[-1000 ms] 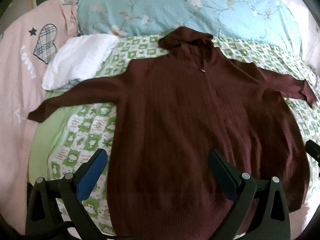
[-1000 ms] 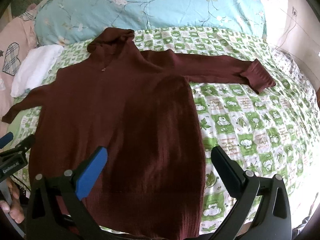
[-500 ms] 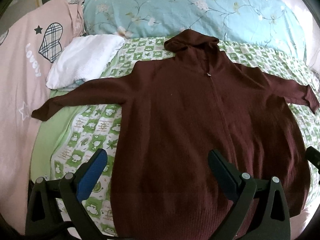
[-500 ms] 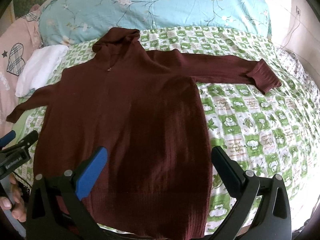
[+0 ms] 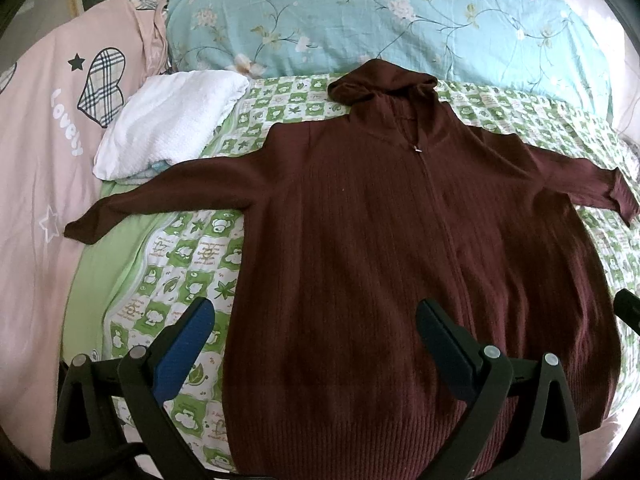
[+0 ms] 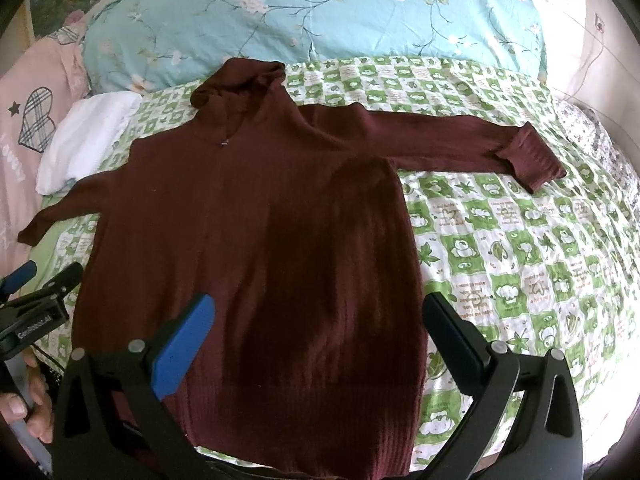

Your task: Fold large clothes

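Maroon hooded sweater spread flat on bed, front up, zipper running down the middle, hood toward the floral pillow. Both sleeves stretched out sideways, left sleeve reaching toward the pink bedding, right sleeve lying across the green checked quilt, cuff turned up. Laid out open like this likely so sleeves and sides can be folded in cleanly.

Left claw wide, holding nothing, hovering above the hem near the sweater's left edge. Right claw also wide and empty, above the hem on the right side. Both near the bottom corners, probably lining up for a first grab; no fold made yet, so task looks at its start. Hand gripping the left tool's handle visible at the edge of the right view.

Folded white towel beside the left shoulder, touching or just over the sleeve top, hard to tell; may get in the way if that sleeve is swung in. Knit looks thick and floppy, likely to sag when lifted.
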The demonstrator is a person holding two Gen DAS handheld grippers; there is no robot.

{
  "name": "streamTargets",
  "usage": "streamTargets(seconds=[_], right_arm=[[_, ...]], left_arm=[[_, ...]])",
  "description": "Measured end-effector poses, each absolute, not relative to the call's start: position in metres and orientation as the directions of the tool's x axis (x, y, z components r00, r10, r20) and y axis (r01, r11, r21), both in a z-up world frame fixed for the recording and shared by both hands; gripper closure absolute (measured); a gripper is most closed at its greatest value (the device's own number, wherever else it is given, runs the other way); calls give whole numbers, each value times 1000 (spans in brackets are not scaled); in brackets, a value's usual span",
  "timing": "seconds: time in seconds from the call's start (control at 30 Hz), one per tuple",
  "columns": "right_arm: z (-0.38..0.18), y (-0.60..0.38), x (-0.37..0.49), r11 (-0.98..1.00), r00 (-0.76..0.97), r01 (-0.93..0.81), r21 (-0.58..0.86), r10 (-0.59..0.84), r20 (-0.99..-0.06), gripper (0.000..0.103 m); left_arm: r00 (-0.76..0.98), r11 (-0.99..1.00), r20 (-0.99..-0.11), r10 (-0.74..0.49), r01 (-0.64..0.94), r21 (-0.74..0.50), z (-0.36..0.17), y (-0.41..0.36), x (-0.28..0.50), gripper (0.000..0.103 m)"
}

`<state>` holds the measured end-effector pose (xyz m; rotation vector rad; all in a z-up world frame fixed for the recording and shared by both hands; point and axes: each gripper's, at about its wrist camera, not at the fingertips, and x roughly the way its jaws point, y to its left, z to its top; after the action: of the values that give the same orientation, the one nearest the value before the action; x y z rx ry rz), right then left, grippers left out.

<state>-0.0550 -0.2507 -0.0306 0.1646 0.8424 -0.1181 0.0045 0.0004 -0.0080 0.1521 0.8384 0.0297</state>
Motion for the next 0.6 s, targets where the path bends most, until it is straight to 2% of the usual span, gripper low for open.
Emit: streamTargets(seconds=[0.6], right_arm=[[-34, -248, -54, 981, 655, 168, 95, -39, -755, 0]], left_arm=[[664, 988, -743, 81, 48, 150, -11, -2, 6, 2]])
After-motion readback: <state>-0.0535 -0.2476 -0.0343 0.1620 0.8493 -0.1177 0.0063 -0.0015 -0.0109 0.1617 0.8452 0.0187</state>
